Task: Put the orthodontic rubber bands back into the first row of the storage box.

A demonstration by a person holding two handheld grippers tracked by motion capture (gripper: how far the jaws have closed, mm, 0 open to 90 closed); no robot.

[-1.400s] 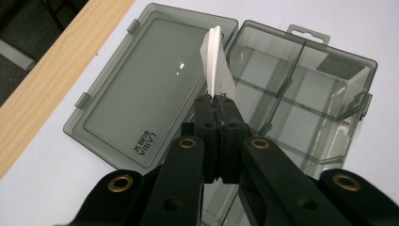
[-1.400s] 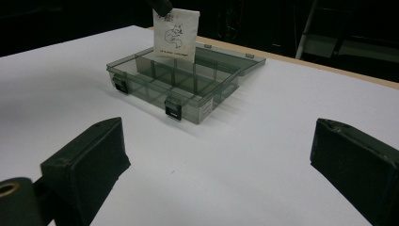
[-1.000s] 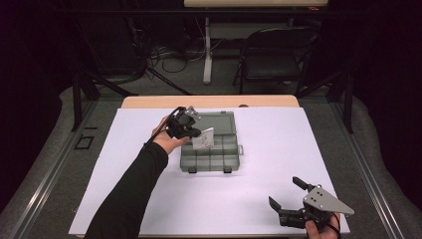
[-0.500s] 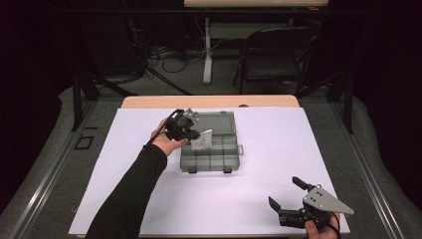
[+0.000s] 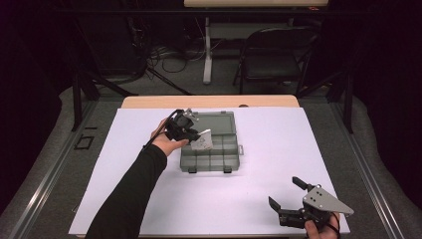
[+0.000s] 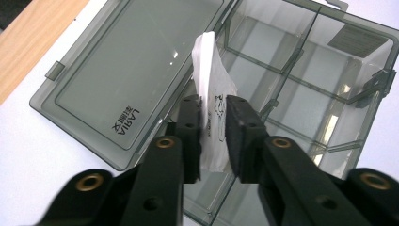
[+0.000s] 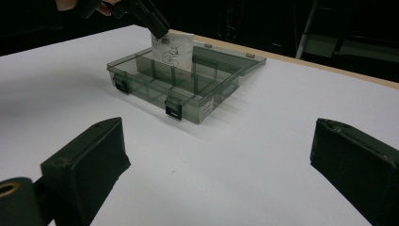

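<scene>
A small white packet [image 6: 212,101] with black printing on its face is clamped between the two black jaws of the left gripper [image 6: 212,136]. It hangs over the open tray of a smoke-grey clear plastic organiser box [image 5: 211,157]. In the high view the packet [image 5: 203,141] sits at the left part of the tray, near the hinge side. In the right gripper view it [image 7: 172,51] stands upright above the tray's dividers. Whether its lower edge touches the tray floor cannot be determined.

The box lid [image 6: 134,70] is folded fully open and lies flat on the table beyond the tray, carrying moulded lettering near one corner. The tray is divided into several compartments; all visible compartments appear bare. Two dark latches [image 7: 173,111] are on the box's near wall.

The left gripper [image 5: 185,130] is held in the person's left hand [image 5: 166,143], with a dark sleeve [image 5: 129,194] reaching in from the bottom of the high view.

The right gripper [image 5: 288,199] is at the near right corner of the table, well apart from the box. Its jaws are spread wide and grasp nothing. A grey three-cornered plate [image 5: 324,200] is mounted on top of it.

The box rests on a white sheet [image 5: 278,139] covering the table. A strip of wood tabletop [image 5: 209,101] shows at the far edge. A dark folding chair [image 5: 271,59] stands beyond the table.
</scene>
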